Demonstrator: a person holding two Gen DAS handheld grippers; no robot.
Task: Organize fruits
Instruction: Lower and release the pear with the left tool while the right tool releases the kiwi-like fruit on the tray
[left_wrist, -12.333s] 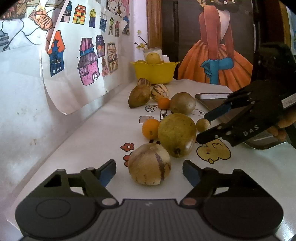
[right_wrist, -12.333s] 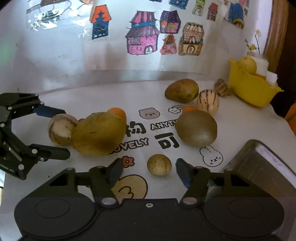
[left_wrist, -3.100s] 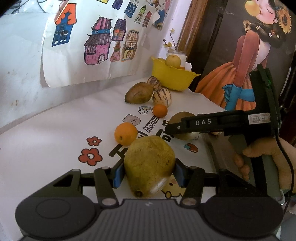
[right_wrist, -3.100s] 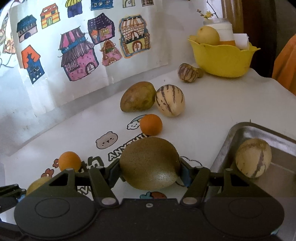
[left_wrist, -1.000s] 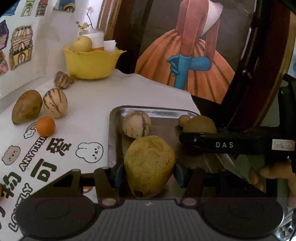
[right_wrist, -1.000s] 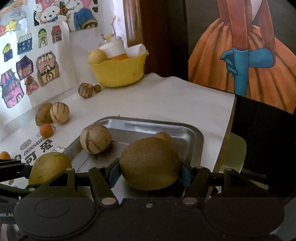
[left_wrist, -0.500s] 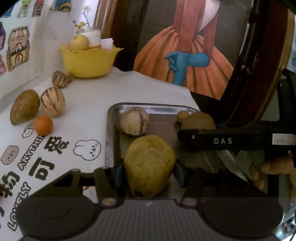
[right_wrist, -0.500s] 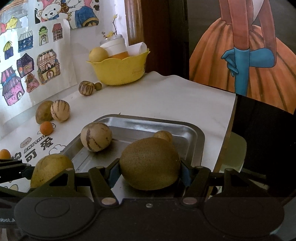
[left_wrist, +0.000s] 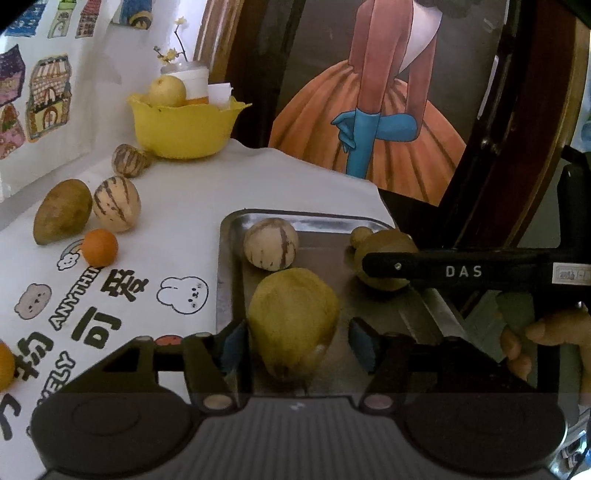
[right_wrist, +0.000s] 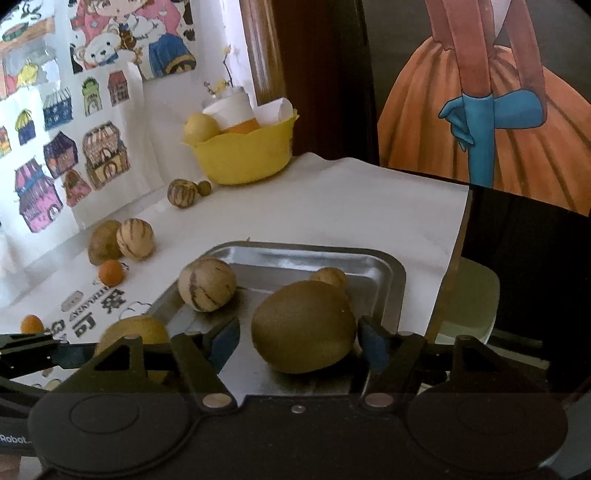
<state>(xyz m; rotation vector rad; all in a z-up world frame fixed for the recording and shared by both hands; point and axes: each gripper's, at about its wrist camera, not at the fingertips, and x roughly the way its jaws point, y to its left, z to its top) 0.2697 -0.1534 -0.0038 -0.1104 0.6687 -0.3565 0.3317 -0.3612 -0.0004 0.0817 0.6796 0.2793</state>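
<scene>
A steel tray (left_wrist: 306, 218) holds a yellow-green mango (left_wrist: 293, 317), which rests on the tray floor between the pads of my left gripper (left_wrist: 295, 345). Its jaws are opening and a gap shows on each side of the fruit. In the right wrist view a brown kiwi-like fruit (right_wrist: 304, 326) lies in the tray (right_wrist: 369, 254) inside my right gripper (right_wrist: 298, 343). Those jaws are opening too, and the pads stand off the fruit. A striped melon (left_wrist: 270, 249) and a small round fruit (left_wrist: 360, 236) share the tray.
On the printed cloth to the left lie a brown mango (left_wrist: 62, 210), a striped melon (left_wrist: 116, 208), an orange (left_wrist: 99, 247) and a small striped fruit (left_wrist: 129, 160). A yellow bowl (left_wrist: 184, 129) stands at the back. The table edge (left_wrist: 376, 188) runs just right of the tray.
Both grippers' jaws have spread wider. The pads that pressed on the mango and on the brown fruit now stand off them, and both fruits sit in the tray.
</scene>
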